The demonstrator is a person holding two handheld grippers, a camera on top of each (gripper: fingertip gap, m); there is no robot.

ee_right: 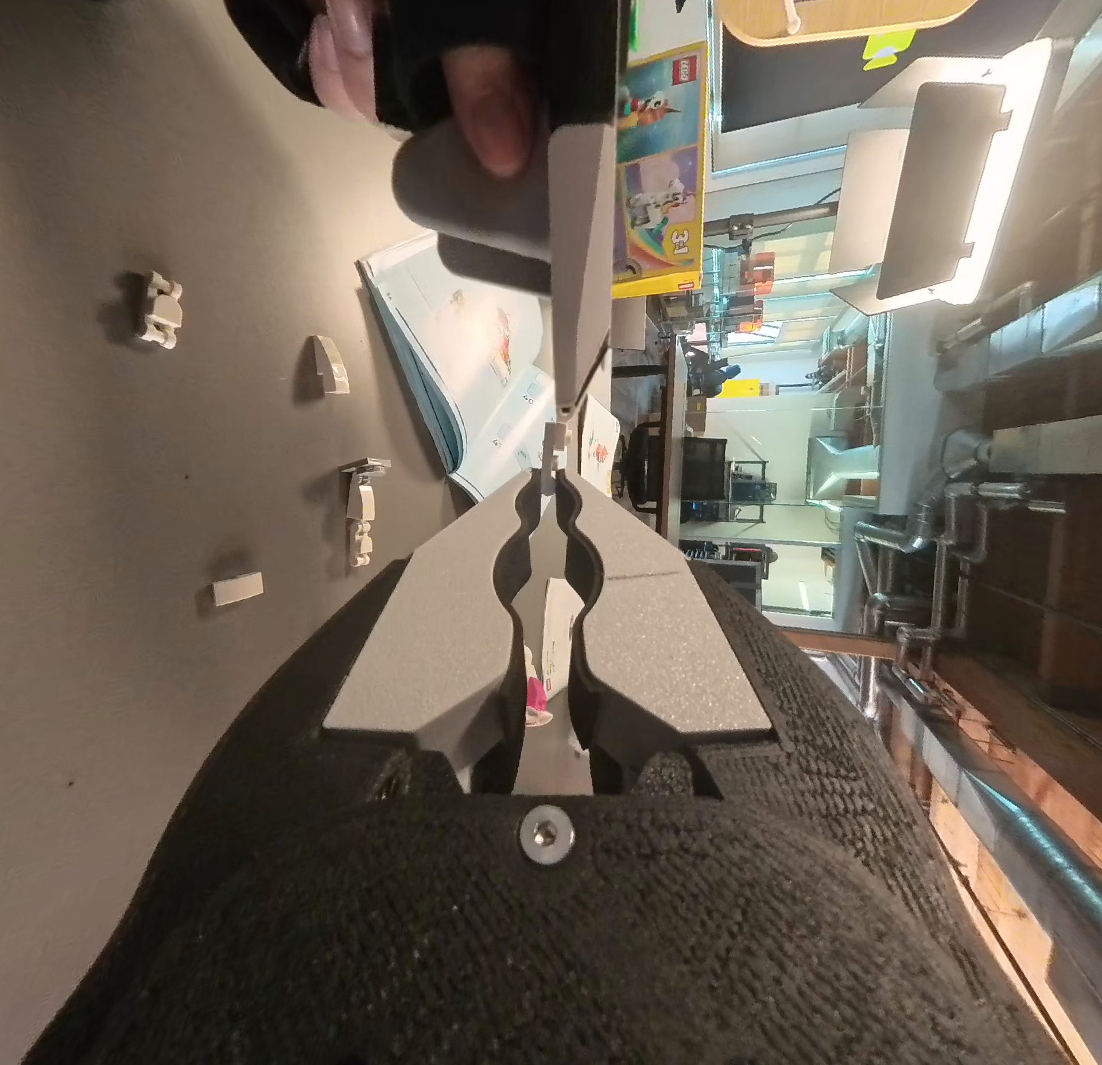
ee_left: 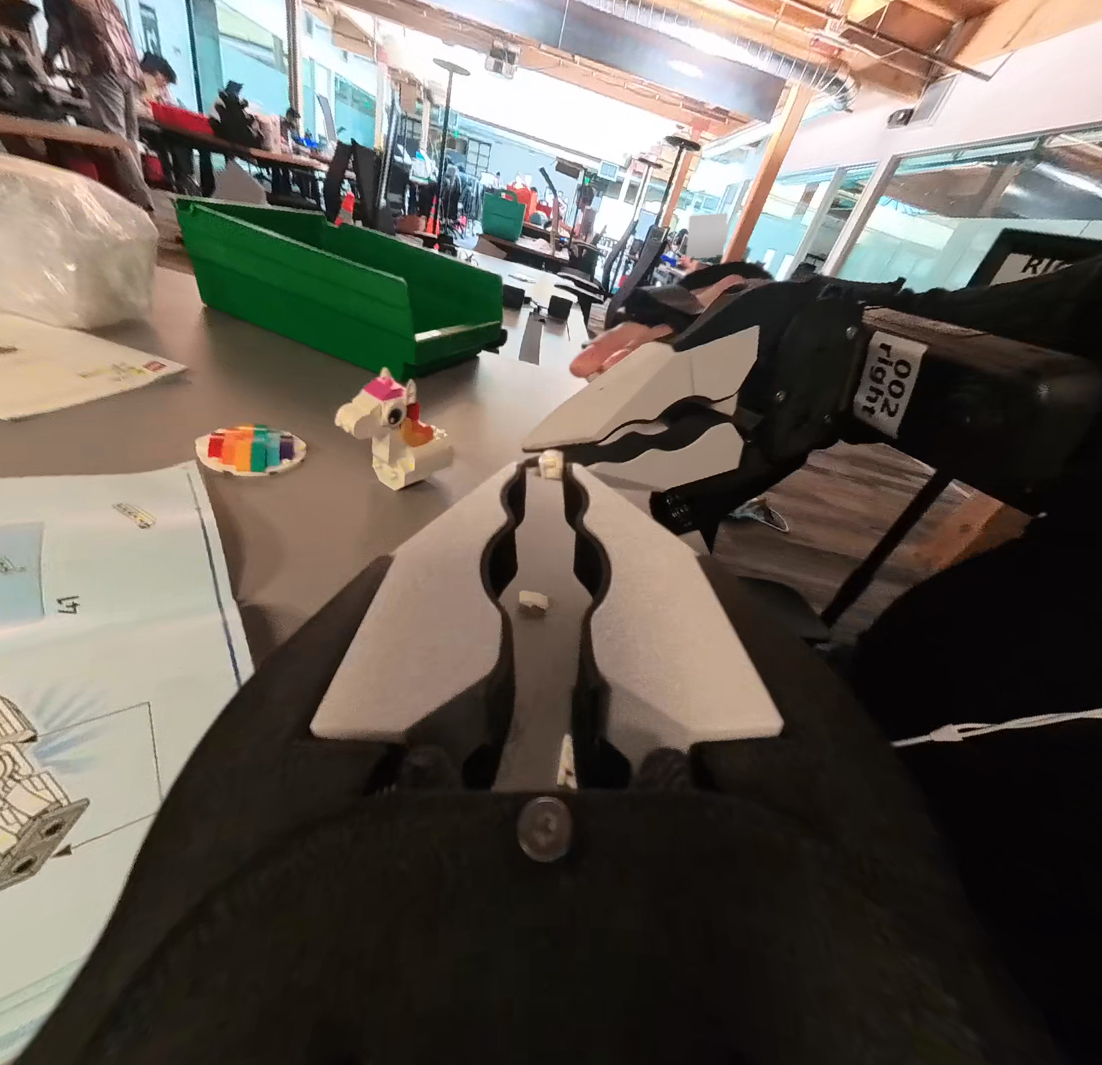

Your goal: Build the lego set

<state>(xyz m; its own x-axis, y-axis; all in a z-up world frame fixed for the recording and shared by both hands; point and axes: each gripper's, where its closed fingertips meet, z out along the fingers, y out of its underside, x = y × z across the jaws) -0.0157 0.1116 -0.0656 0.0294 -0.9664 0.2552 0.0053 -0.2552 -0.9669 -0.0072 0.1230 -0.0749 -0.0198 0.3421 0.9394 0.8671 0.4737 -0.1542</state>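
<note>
the left gripper [ee_left: 548, 467] is closed down to a narrow gap and pinches a small white brick [ee_left: 550, 463] at its fingertips, held up above the grey table [ee_left: 334, 512]. the right gripper [ee_right: 550, 477] comes in from the right, turned on its side, and its tips meet the left's; it too is nearly closed and grips a thin white piece [ee_right: 553, 449] that touches the left gripper's tip in the right wrist view. whether the two grippers hold one brick or two joined ones cannot be told.

on the table beyond the left gripper stands a partly built white unicorn [ee_left: 393, 434] with a pink mane, and just left of it lies a round plate of rainbow bricks [ee_left: 250, 447]. a green bin [ee_left: 340, 288] sits farther back. an open manual [ee_left: 101, 631] lies at the left. a loose white piece [ee_left: 532, 601] lies on the table under the left gripper.

the right wrist view shows four more pale pieces spread on the table: a clip brick [ee_right: 158, 310], a curved slope [ee_right: 325, 370], a small stack [ee_right: 364, 509] and a flat tile [ee_right: 237, 590]. the set's box [ee_right: 662, 166] stands behind the manual.
</note>
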